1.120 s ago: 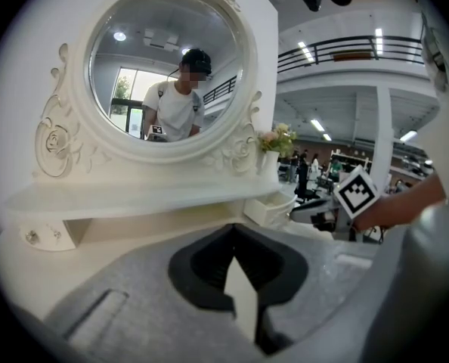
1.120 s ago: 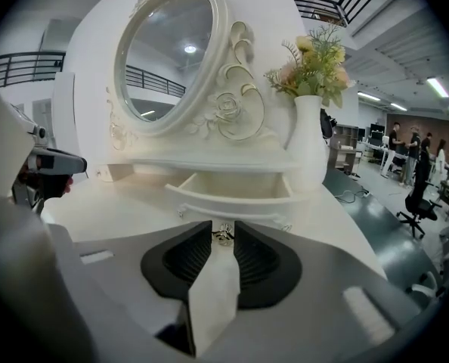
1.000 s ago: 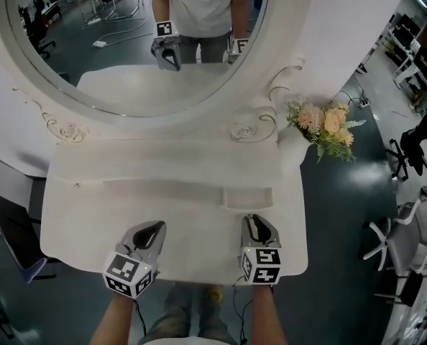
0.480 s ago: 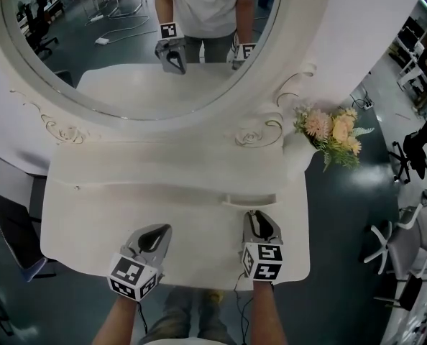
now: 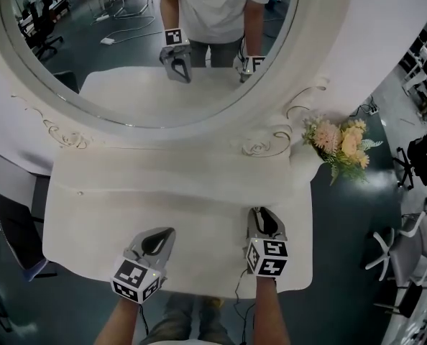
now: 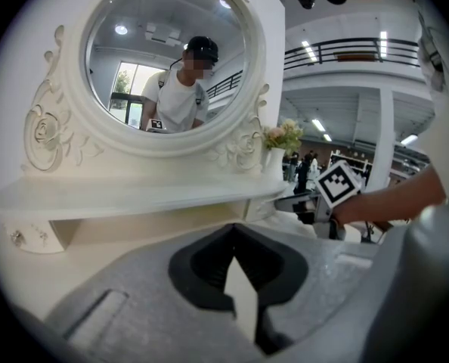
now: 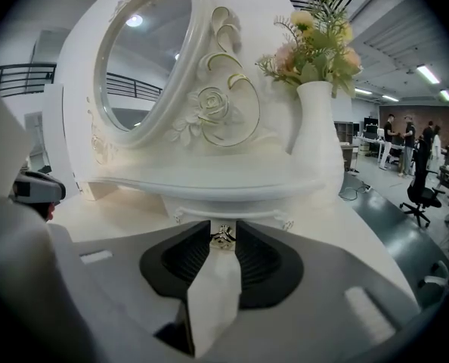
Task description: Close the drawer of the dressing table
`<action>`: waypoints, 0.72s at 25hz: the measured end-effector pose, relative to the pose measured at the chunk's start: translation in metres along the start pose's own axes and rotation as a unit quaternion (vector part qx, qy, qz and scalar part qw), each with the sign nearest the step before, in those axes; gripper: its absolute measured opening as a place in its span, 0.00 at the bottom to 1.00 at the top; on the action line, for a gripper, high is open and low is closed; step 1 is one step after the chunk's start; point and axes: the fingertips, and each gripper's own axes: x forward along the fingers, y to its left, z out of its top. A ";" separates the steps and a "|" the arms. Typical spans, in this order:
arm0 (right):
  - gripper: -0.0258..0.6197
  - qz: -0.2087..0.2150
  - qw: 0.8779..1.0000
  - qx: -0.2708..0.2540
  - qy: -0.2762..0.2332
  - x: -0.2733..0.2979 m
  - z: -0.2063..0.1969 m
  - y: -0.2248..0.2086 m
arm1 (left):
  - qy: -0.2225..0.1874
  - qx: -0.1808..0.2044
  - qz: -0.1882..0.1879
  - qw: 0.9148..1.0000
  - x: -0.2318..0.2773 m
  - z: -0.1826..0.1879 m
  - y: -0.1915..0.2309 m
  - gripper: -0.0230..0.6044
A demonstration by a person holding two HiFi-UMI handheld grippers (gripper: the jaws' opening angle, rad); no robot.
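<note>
The right gripper (image 5: pixel 262 215) reaches from the near edge of the white dressing table's worktop (image 5: pixel 91 228) toward the raised shelf (image 5: pixel 163 171) under the oval mirror (image 5: pixel 127 42). In the right gripper view its jaws are drawn in close on the small metal drawer knob (image 7: pixel 223 237), which sits clamped between the tips. The drawer (image 7: pixel 258 212) lies right of centre, its narrow front tucked in just beneath the shelf's lip.

The left gripper (image 5: pixel 164 234) hovers over the near left part of the worktop, well apart from the right one. Its jaws meet at the tips and hold nothing.

Both marker cubes hang out past the curved near edge. Bare worktop runs between the two grippers and out to the left edge. To the right, only a narrower strip separates the right gripper from the table's right edge.

On the far right end stands a white vase (image 7: pixel 315 150) of flowers (image 5: pixel 343 142), just beside the mirror's carved frame. Dark floor surrounds the table, with a chair (image 5: pixel 16 232) close at its left.
</note>
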 end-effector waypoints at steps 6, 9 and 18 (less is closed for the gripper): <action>0.18 0.008 1.000 0.002 0.000 0.012 0.006 -0.002 | -0.001 -0.001 0.003 1.000 0.005 0.005 0.006 0.04; 0.18 0.016 1.000 0.002 -0.004 0.012 0.007 -0.002 | -0.003 -0.001 0.004 1.000 0.006 0.007 0.006 0.04; 0.18 0.009 1.000 0.005 -0.012 0.005 0.007 -0.002 | -0.005 -0.002 0.006 1.000 -0.001 0.006 -0.004 0.04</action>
